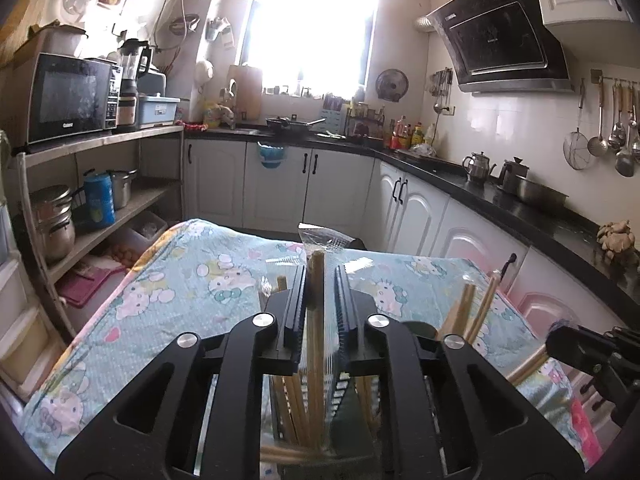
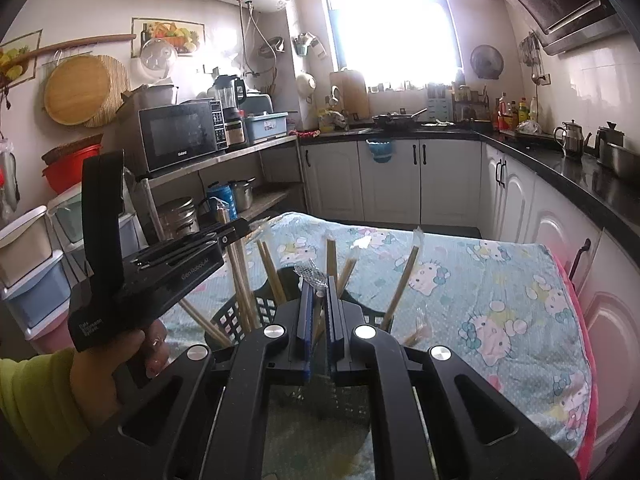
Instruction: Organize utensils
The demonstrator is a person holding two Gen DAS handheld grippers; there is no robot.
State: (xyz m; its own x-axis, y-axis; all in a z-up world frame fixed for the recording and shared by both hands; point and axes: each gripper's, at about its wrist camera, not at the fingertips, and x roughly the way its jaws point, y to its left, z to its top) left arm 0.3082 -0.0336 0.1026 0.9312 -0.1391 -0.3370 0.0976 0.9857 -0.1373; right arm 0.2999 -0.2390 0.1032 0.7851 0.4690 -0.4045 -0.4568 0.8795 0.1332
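Table [image 2: 500, 280] w/ cartoon-cat print cloth [image 1: 192, 280] spread over it, runs ahead of both tongs. Black lattice holder [image 2: 232, 316] stands on cloth just below/in front of right tongs' tips, left of centre.

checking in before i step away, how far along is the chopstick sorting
Done: several wrapped chopsticks already stand in the black basket. In hand: the left tool has one wrapped pair between its fingers over the basket; the right tool pinches another. Left: dropping both in.
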